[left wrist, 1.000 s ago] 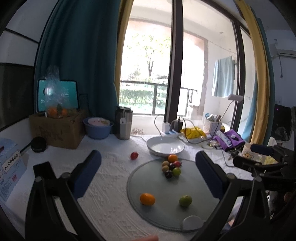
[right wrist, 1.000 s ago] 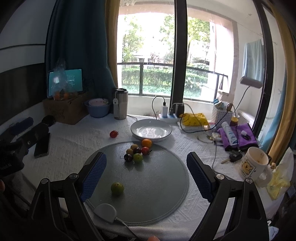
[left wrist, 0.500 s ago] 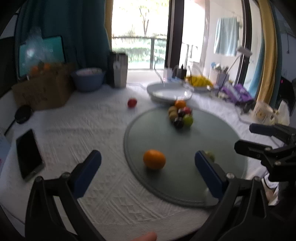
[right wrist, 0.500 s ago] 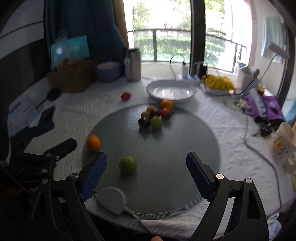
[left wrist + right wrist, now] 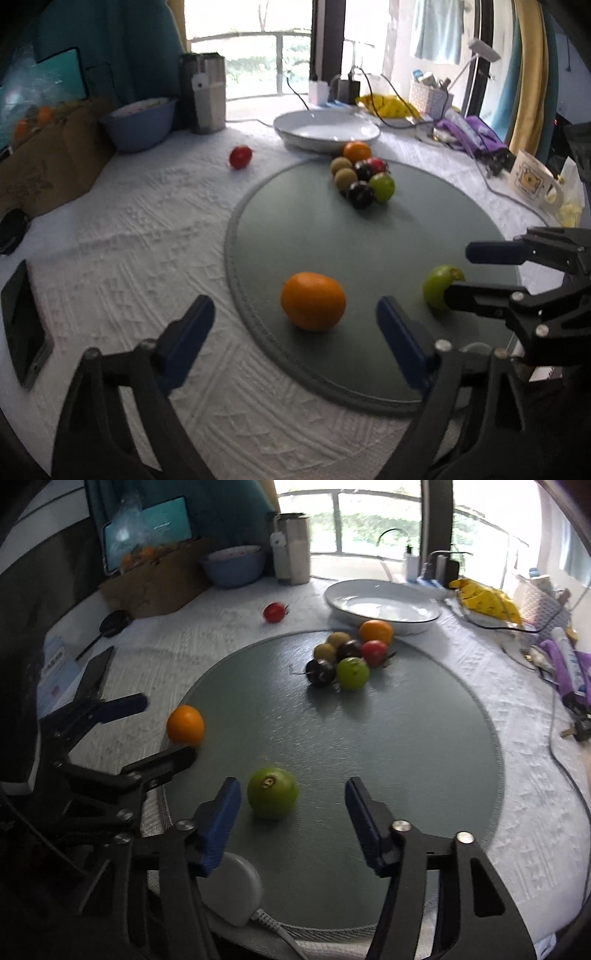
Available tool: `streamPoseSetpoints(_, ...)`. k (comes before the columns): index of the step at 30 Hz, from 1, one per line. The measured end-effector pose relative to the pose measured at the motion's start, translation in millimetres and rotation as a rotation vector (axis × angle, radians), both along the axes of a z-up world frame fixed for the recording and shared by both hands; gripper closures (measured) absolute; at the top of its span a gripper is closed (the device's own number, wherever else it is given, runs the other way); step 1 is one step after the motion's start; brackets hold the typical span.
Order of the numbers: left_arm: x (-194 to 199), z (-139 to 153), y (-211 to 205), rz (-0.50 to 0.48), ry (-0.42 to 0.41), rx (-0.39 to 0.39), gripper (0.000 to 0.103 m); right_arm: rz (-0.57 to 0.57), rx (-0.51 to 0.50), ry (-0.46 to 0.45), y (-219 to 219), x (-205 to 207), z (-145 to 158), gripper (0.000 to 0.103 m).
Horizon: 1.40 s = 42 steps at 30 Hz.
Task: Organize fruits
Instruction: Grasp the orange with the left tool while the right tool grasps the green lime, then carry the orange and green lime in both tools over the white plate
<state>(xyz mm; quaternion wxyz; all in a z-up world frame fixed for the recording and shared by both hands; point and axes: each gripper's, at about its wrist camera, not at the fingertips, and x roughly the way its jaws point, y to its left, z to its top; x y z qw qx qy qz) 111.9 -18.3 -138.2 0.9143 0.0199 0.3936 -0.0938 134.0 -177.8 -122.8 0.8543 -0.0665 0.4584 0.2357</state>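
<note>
Table (image 5: 147,229): white patterned cloth covers it, and a round grey mat (image 5: 369,236) lies on the near middle part.
Left gripper (image 5: 291,328): its jaws are closing, not clenched yet; the orange (image 5: 313,301) sits between the two blue pads, which do not touch it.
Orange: it rests on the mat, just inside the left edge of the mat.
Right gripper (image 5: 291,812): its jaws are closing too; the green fruit (image 5: 272,793) lies between the pads, nearer to the left pad, and I see no contact.
Green fruit: it rests on the mat, near the front edge of the mat.
Fruit pile (image 5: 351,657): an orange one, two brown, two dark, one red and one green sit touching each other at the far edge of the mat.
White bowl (image 5: 384,605): it stands on the cloth just behind the pile, outside the mat.
Red tomato (image 5: 240,157): alone on the cloth, left of the bowl, apart from the mat.
Phone (image 5: 22,325): flat near the left edge of the table.
Mug (image 5: 532,181): near the right edge of the table.
White charger (image 5: 232,890): at the front edge of the mat, under the left finger of the right gripper.
</note>
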Motion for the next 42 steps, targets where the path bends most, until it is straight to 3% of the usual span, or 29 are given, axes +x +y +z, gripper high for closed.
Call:
streamPoseSetpoints(1, 1, -1, -1, -0.004, 0.008, 0.005, 0.021, 0.007, -0.001, 0.005, 1, 1, -1, 0.045)
streamPoseSetpoints(3, 2, -3, -4, -0.015, 0.018, 0.016, 0.031, 0.023, 0.005, 0.017, 3, 2, -3, 0.055)
streamPoseSetpoints(8, 7, -5, -12, -0.027, 0.032, 0.041, 0.044, 0.057, 0.025, 0.038, 4, 9, -7, 0.060)
streamPoseSetpoints(11, 9, -5, -16, -0.020, 0.027, 0.067, 0.053, 0.079, 0.042, 0.044, 4, 9, -7, 0.070)
streamPoseSetpoints(15, 12, -5, -18, -0.016, 0.037, 0.076, 0.064, 0.093, 0.063, 0.050, 1, 10, -7, 0.071)
streamPoseSetpoints(31, 41, 28, -29, -0.017, -0.026, 0.050, 0.067, 0.089, 0.085, -0.037, -21, 39, 18, 0.071)
streamPoseSetpoints(36, 46, 28, -23, 0.000, 0.001, 0.022, 0.068, 0.065, 0.072, -0.072, -32, 57, 27, 0.071)
streamPoseSetpoints(42, 35, 25, -20, -0.005, 0.042, -0.018, 0.066, 0.046, 0.075, -0.049, -41, 59, 19, 0.070)
